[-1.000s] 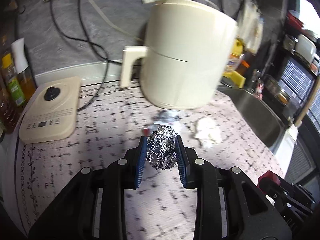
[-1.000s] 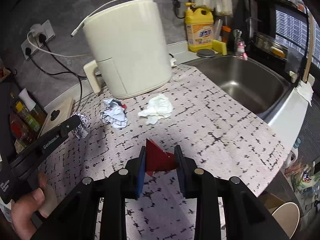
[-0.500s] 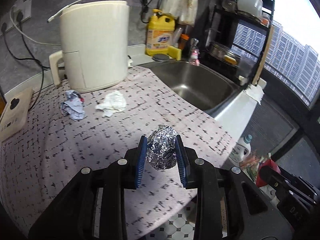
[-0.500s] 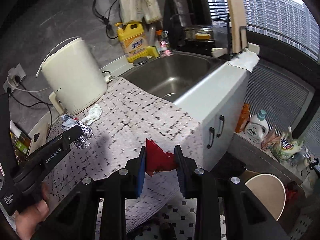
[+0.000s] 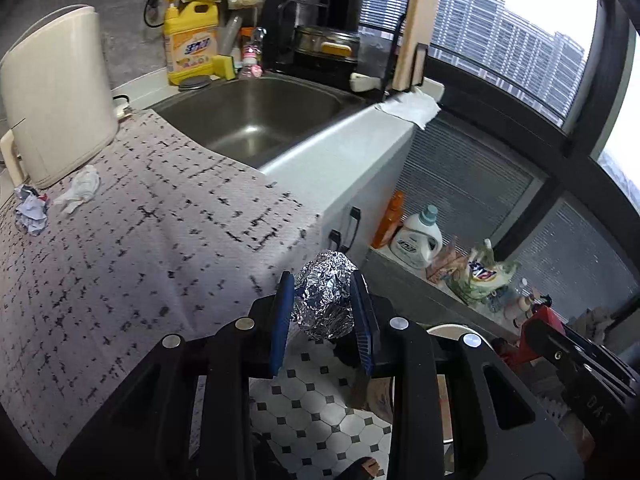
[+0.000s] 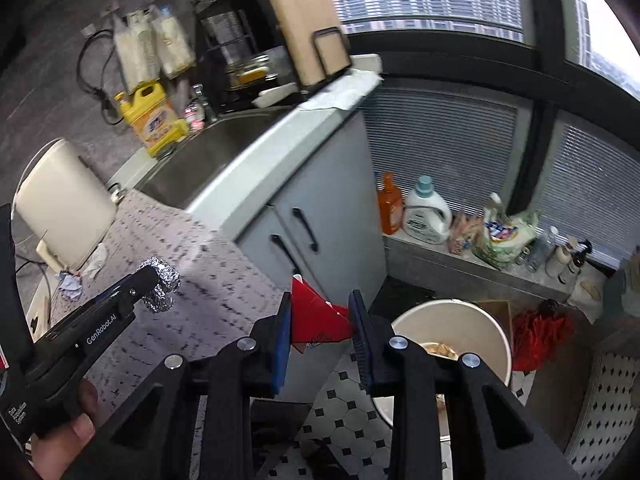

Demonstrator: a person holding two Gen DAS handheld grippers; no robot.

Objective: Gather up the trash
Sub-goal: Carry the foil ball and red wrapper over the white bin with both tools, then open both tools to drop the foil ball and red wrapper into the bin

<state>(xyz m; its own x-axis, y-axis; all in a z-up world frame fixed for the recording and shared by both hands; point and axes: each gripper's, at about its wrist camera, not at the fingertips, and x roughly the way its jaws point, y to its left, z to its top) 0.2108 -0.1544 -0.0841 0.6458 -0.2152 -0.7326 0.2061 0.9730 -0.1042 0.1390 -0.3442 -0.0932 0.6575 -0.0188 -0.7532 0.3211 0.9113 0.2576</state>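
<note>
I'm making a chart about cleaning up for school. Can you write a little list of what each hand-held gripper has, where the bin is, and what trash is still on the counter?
left hand-held gripper: shut on the foil ball
right hand-held gripper: shut on the red wrapper
bin: cream round bin on the tiled floor, below and to the right of the right hand-held gripper
trash left on counter: white tissue and crumpled paper, beside the cream appliance
sink: nothing seen inside
</note>
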